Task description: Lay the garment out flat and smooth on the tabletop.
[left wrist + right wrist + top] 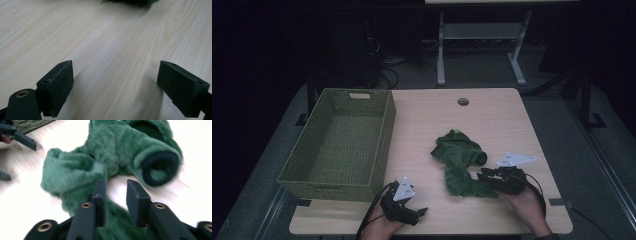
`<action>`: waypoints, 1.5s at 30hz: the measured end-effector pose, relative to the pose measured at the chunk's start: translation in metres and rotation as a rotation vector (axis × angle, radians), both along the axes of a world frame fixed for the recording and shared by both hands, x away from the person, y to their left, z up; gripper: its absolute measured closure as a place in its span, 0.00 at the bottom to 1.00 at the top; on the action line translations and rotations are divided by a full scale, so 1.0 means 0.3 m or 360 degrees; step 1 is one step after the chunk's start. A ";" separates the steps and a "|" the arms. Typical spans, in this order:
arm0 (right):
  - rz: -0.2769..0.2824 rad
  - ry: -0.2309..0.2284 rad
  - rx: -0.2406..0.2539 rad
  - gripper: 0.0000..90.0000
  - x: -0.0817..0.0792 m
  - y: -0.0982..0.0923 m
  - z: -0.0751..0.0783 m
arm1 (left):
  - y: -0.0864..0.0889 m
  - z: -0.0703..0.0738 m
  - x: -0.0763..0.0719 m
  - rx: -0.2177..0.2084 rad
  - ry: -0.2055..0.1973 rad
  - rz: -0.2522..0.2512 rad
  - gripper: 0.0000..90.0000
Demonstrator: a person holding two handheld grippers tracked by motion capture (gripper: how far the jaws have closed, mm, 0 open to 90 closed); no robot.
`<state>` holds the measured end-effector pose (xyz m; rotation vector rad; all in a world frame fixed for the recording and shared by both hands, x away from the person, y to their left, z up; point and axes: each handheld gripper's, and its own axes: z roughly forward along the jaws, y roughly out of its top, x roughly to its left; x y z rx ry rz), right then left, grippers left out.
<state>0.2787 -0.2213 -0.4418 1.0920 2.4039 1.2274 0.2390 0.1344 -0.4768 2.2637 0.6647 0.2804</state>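
High view: a crumpled dark-green fleece garment (459, 162) lies on the pale wooden desk (432, 115), right of the empty green woven basket (343, 145), probably its destination. The right gripper (482, 175) hangs low over the garment's near edge, its jaws parted a little; in the blurred right gripper view fleece lies between and under them, seemingly not pinched. The left gripper (422, 212) rests apart near the desk's front, its jaws wide and empty, presumably waiting to help.
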 end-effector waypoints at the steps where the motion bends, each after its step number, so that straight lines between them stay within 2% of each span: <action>1: -0.0006 0.0005 0.0000 0.72 -0.009 -0.015 -0.001 | 0.000 0.000 0.000 0.0000 -0.0001 -0.0002 0.15; 5: -0.0027 0.0031 -0.0034 0.70 -0.041 -0.066 -0.022 | 0.001 0.000 0.001 -0.0003 0.0001 -0.0004 0.15; 7: -0.0044 0.0020 -0.0056 0.70 -0.055 -0.089 -0.032 | 0.002 0.000 0.004 0.0000 -0.0003 -0.0013 0.15; 10: -0.0056 0.0025 -0.0039 0.69 -0.074 -0.124 -0.034 | 0.001 0.000 0.005 -0.0001 -0.0002 -0.0014 0.15; 16: -0.0081 -0.0026 -0.0062 0.64 -0.123 -0.178 -0.034 | 0.001 0.000 0.005 -0.0001 -0.0002 -0.0013 0.15; 18: -0.0078 -0.0016 -0.0069 0.64 -0.133 -0.192 -0.045 | 0.001 0.000 0.005 0.0000 -0.0003 -0.0014 0.15; 22: -0.0059 -0.0027 -0.0076 0.65 -0.142 -0.201 -0.063 | 0.001 0.000 0.005 0.0001 -0.0004 -0.0012 0.15; 29: -0.0009 0.0015 -0.0038 0.66 -0.136 -0.209 -0.079 | 0.000 -0.001 0.004 -0.0007 -0.0004 -0.0006 0.15; 38: 0.0064 0.0120 -0.0005 0.70 -0.122 -0.196 -0.102 | 0.000 -0.001 0.004 -0.0007 -0.0003 -0.0007 0.15; 41: 0.0077 0.0155 -0.0004 0.74 -0.116 -0.196 -0.110 | 0.000 -0.001 0.004 -0.0007 -0.0003 -0.0007 0.15; 45: 0.0094 0.0162 -0.0004 0.90 -0.112 -0.199 -0.110 | 0.000 -0.001 0.004 -0.0006 -0.0003 -0.0007 0.15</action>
